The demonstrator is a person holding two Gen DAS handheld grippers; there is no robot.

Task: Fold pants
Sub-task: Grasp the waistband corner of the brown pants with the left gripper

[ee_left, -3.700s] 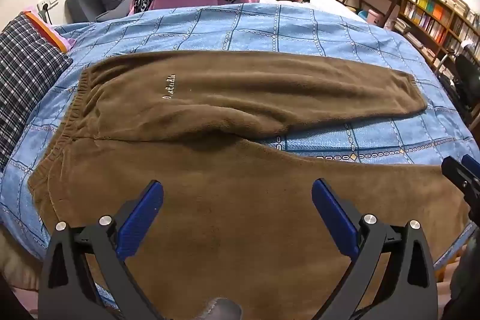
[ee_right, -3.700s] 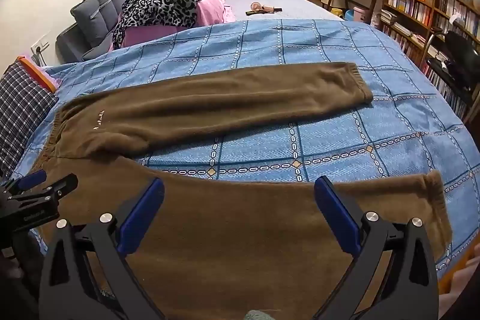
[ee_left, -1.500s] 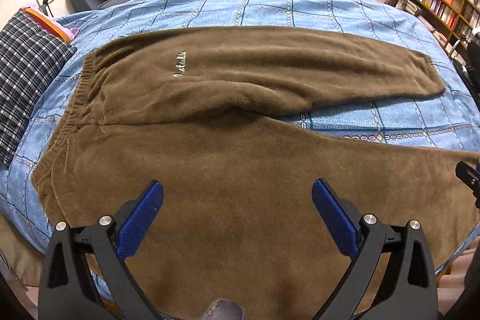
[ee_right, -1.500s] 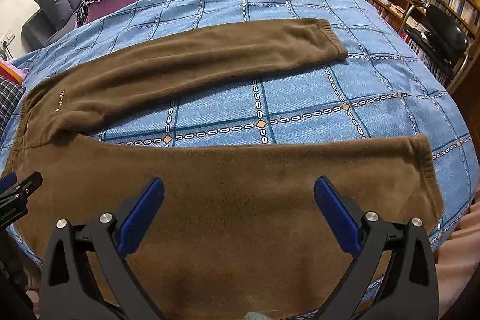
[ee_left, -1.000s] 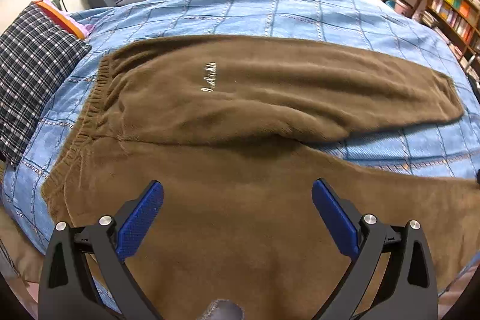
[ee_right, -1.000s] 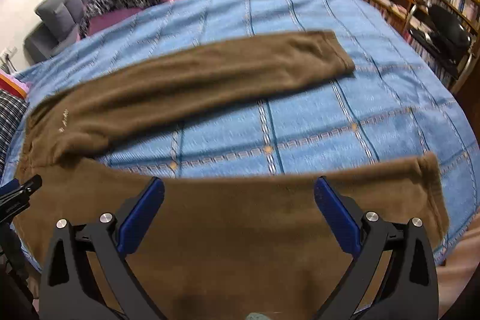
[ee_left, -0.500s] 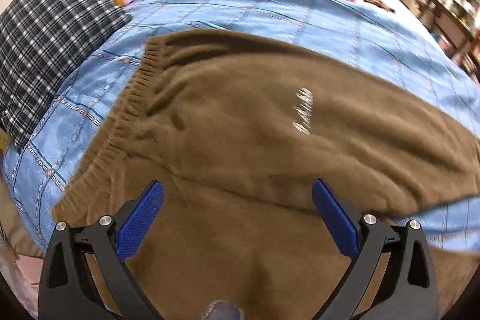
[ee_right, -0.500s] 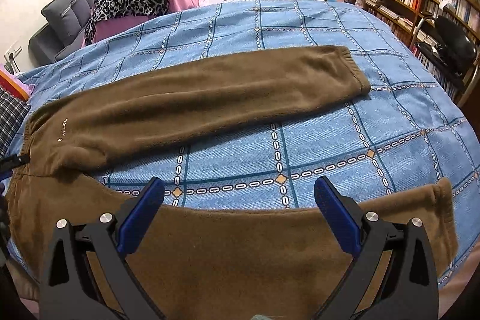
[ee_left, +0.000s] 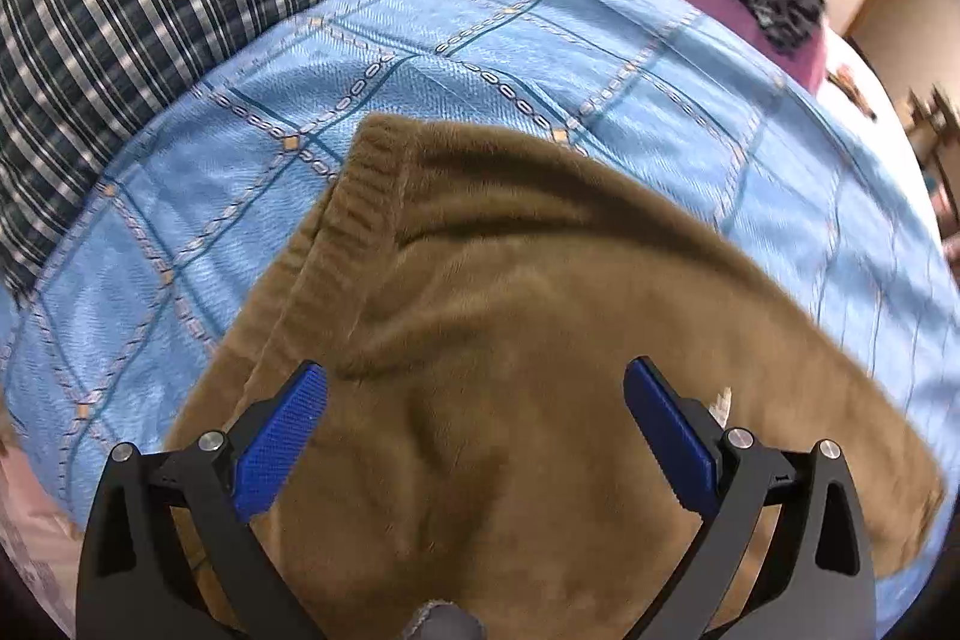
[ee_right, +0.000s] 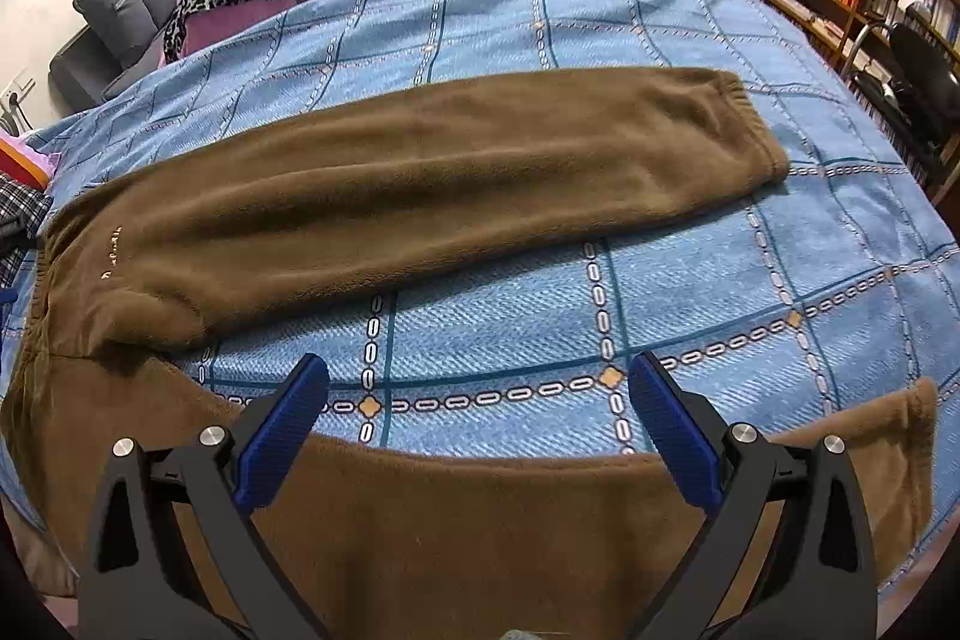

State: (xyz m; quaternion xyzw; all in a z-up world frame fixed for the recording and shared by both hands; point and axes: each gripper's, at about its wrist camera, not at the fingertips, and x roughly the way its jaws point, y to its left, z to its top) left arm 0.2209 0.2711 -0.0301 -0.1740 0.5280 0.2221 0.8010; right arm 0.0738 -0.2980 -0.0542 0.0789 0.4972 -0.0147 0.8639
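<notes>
the left gripper (ee_left: 474,400) hangs over the waistband end of the brown fleece pants (ee_right: 420,178), its blue pads (ee_left: 279,439) spread wide with nothing between them. the right gripper (ee_right: 477,391) is just as wide open, empty, poised above the near leg (ee_right: 480,520) where it meets the blue checked bedspread (ee_right: 690,280). the pants lie flat across the bed, waistband (ee_left: 354,214) to the left, legs splayed apart toward the right, the far leg's cuff (ee_right: 756,124) gathered. a plaid pillow (ee_left: 120,16) sits far left beside the waistband.
</notes>
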